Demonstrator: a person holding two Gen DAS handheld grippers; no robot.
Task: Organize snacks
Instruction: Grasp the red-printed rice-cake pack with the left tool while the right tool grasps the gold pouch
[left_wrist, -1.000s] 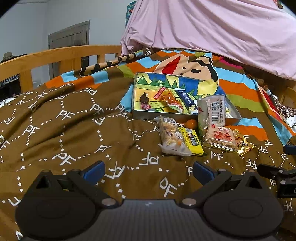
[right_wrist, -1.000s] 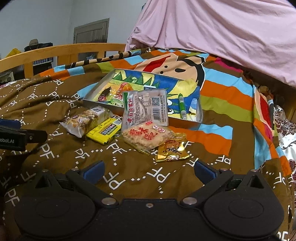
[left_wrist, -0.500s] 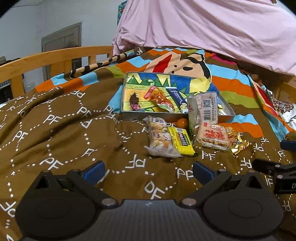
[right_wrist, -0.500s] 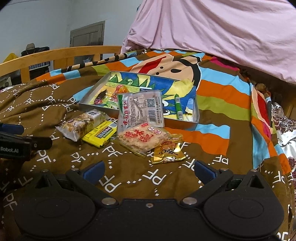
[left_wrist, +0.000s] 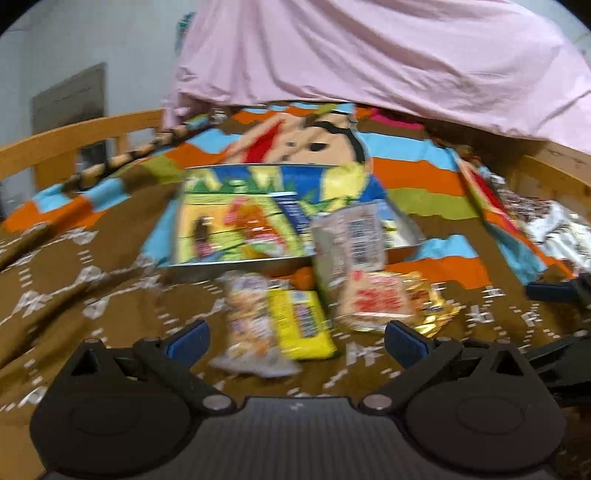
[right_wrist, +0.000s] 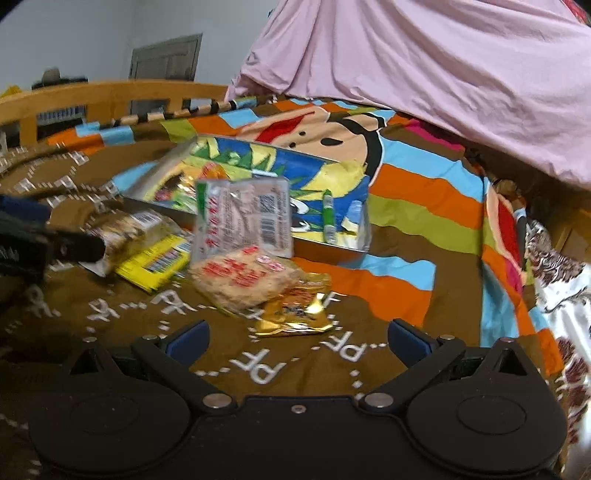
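**Both grippers hanging open above the snack pile on the bed**

The left gripper is hovering with its blue-padded fingers spread wide and nothing between them. Just beyond it, at 12 o'clock, a crinkly clear wrapper of pastry is lying flat beside a glossy yellow bar packet, the two touching along their long edges. At 1 o'clock a plump rice-cracker pack with red lettering is resting against a crumpled gold foil sachet. A flat, translucent vacuum pack is leaning upright on the near wall of the shallow metal tin, whose inside is carrying a bright cartoon print.

The right gripper is likewise holding its fingers apart, empty, with the gold foil sachet nearest at 12 o'clock and the rice-cracker pack overlapping it at 11 o'clock. Everything is sitting on a soft brown blanket printed with white letters.

The right view is showing a green tube-shaped item lying in the tin's right end, which the vacuum pack is hiding from the left camera. The left view, blurred, is showing a small round orange thing at the tin's foot. Each camera is catching the other gripper at its frame edge.
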